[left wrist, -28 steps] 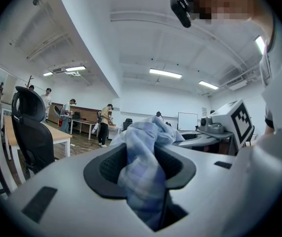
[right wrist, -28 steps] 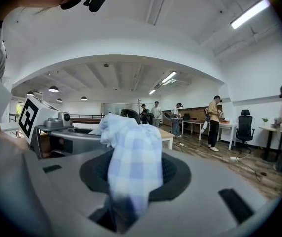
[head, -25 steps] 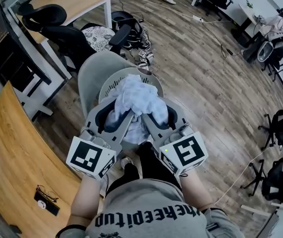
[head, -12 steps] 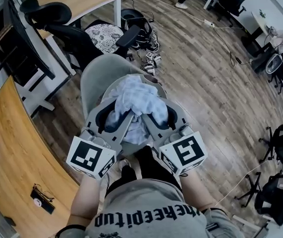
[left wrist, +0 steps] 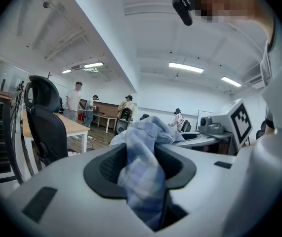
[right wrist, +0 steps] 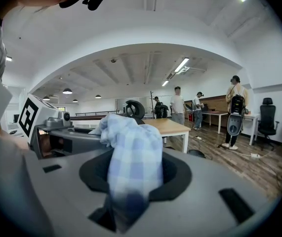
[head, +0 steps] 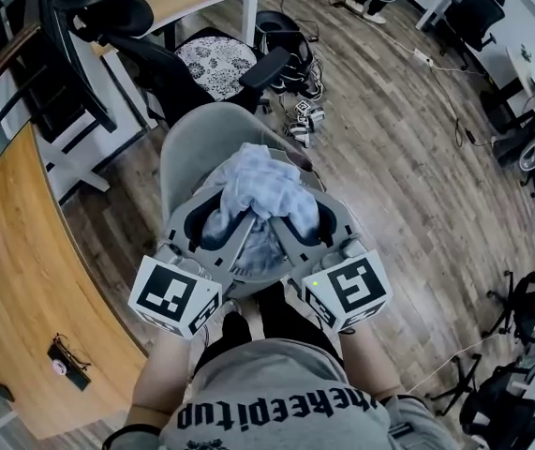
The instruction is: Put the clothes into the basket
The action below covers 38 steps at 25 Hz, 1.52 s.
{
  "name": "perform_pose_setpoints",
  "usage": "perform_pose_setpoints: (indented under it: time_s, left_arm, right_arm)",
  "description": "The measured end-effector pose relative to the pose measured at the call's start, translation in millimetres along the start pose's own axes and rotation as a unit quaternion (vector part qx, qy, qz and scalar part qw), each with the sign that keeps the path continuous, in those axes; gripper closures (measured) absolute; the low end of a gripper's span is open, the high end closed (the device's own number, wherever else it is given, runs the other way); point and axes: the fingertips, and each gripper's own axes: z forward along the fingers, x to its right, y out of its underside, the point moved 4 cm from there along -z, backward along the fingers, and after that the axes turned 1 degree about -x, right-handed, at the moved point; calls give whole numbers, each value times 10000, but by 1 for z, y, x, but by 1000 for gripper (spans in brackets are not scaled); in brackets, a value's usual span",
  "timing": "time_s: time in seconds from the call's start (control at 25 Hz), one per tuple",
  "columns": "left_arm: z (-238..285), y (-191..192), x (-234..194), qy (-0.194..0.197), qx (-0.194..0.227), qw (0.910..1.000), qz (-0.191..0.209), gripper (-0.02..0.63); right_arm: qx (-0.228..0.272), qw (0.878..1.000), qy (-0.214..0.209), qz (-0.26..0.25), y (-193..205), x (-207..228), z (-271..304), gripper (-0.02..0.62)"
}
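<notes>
Moved: since a second ago the room slides right in the head view. Wood table (head: 23, 279), black chair (head: 155, 54) and floor clutter (head: 290, 50) all shift. Grippers and cloth hold the same spot in frame, so the load is being carried along, not let go.
Table: far left, well apart from the action, small dark item on top.
Left gripper (head: 218, 216): clenched on the cloth's left part. Fabric bunches between its jaws and spills over the front.
Cloth (head: 262, 181): pale blue check, one bundle hung between both grippers, off any surface, over the basket mouth in the head view.
Basket (head: 187, 143): grey, round, perforated inner wall, under the cloth. Rim shows at left and top, the rest is hidden by cloth and grippers. Contents can't be seen.
Right gripper (head: 293, 216): clamped on the cloth's right part the same way, fabric filling the jaw gap.
Task meaning: carry looks nearly done. Cloth is lined up with the basket but not yet in it.
Next: probably lower a bit, then open both jaws together.
Risk: a tail may drape over the rim if one side lets go late.
</notes>
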Motion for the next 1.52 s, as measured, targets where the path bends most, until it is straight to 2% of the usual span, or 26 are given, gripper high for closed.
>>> perform_pose_setpoints:
  time_s: [0.4, 0.8, 1.52]
  left_arm:
    - [19, 23, -18, -388, -228, 9987, -222, 451]
    - [29, 50, -19, -713, -463, 9954, -437, 451]
    - [39, 100, -19, -1016, -899, 9868, -882, 451]
  right_arm:
    - [-332, 9986, -394, 109, 22, 19, 28, 437]
    - [-670, 9949, -733, 162, 48, 30, 38, 436]
    - [-1295, 9846, -1146, 253, 98, 38, 50, 432]
